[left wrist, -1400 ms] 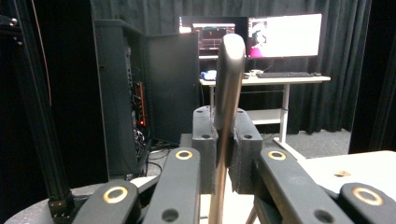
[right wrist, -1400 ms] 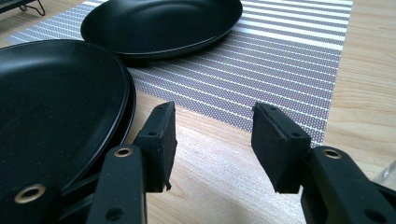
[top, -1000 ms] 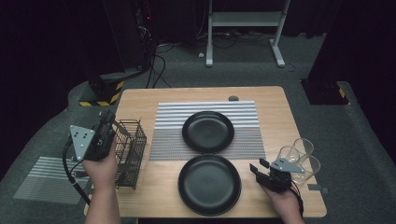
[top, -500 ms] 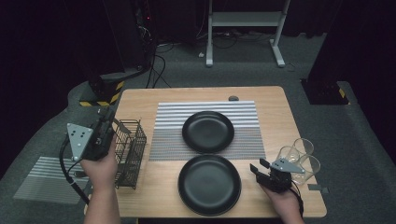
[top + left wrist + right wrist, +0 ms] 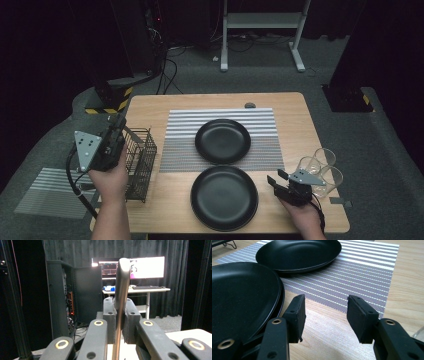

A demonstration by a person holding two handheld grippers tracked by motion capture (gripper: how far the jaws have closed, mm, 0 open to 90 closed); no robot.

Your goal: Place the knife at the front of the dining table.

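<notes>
light wooden table (image 5: pixel 295 125) with a grey striped placemat (image 5: pixel 220 131) at its middle, dark carpet and black curtains around, a lit monitor (image 5: pixel 147 267) on a desk beyond. two black plates: far plate (image 5: pixel 223 141) on the mat, near plate (image 5: pixel 224 197) on bare wood. wire basket (image 5: pixel 140 162) at the left edge, clear glasses (image 5: pixel 322 165) at the right. left gripper (image 5: pixel 119 322) raised beside the basket, clenched on a utensil handle (image 5: pixel 122 290) standing upright between the jaws. right gripper (image 5: pixel 325 315) low over the wood just beside the near plate, jaws apart, grasping nothing
</notes>
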